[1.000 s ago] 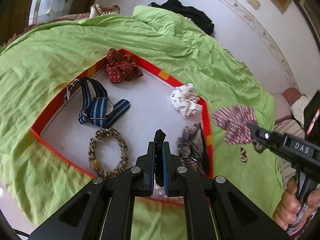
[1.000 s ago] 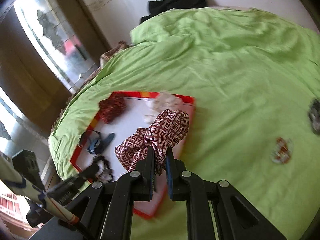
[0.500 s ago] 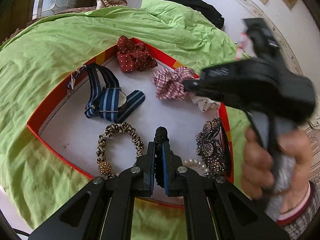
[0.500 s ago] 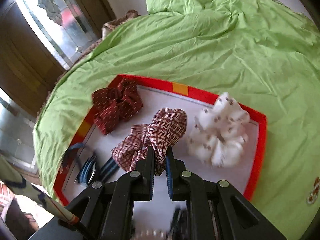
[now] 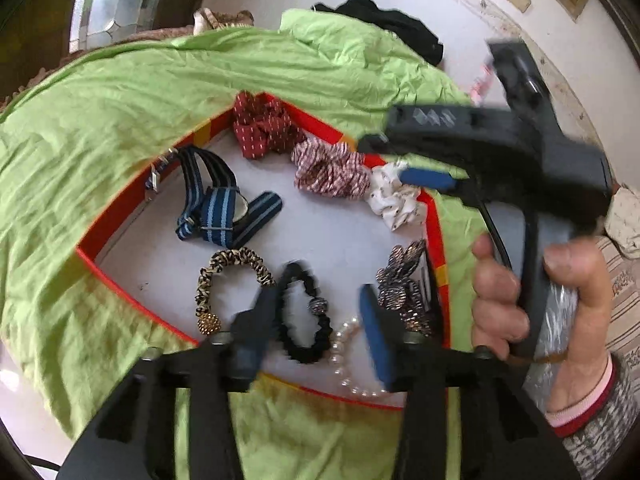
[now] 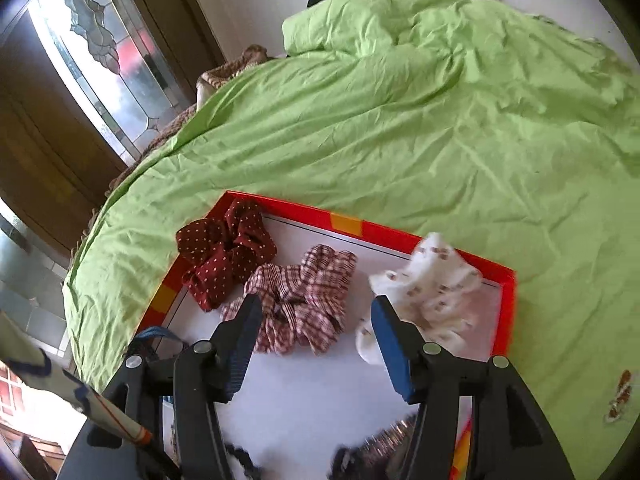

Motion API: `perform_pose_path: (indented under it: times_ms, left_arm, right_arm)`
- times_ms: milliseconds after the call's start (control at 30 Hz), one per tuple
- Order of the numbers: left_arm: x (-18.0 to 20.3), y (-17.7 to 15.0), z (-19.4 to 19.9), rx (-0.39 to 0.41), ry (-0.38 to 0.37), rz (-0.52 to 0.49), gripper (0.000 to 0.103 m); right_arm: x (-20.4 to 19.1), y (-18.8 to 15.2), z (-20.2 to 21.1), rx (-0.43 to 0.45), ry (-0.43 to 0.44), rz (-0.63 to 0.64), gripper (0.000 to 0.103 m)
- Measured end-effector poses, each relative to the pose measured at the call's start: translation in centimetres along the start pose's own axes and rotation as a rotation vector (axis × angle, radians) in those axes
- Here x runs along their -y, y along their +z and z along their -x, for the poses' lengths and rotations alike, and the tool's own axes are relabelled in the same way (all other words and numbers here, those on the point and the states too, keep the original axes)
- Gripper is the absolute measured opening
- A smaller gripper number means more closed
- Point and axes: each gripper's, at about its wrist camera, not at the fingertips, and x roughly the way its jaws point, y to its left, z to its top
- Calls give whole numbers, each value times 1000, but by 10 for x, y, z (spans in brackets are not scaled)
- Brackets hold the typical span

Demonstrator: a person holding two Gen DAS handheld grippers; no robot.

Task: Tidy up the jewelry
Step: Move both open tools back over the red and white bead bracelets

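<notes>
Release step: both tools' jaws opening, black band (image 5: pixel 304 316) and plaid scrunchie (image 6: pixel 304 304) dropped in tray (image 6: pixel 506 304); next we fetch bed strays.

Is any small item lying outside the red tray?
Yes. One small red-brown patterned piece lies alone on the green bedspread, right of the red-rimmed tray, while the scrunchies are inside it.
</notes>
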Motion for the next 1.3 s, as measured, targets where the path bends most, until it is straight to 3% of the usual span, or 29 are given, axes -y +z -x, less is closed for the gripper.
perform_pose_path:
  times_ms: [200, 333, 533, 733, 1100, 1300]
  left_arm:
    - [13, 0, 32, 61, 38, -11, 53]
    - [25, -3, 46, 85, 60, -33, 54]
    - [68, -19, 63, 108, 70, -134, 55]
    - [115, -37, 71, 133, 85, -244, 63]
    - [177, -69, 58, 94, 47, -377, 68]
    - [194, -82, 43, 21, 65, -428, 70]
  right_arm:
    - [20, -39, 51, 42, -7, 13, 61]
    - [49, -81, 89, 91, -84, 20, 61]
    - [103, -133, 130, 121, -171, -39, 61]
    - [155, -179, 168, 150, -260, -113, 61]
    - [245, -232, 226, 190, -377, -269, 62]
    - [276, -250, 246, 210, -405, -342, 63]
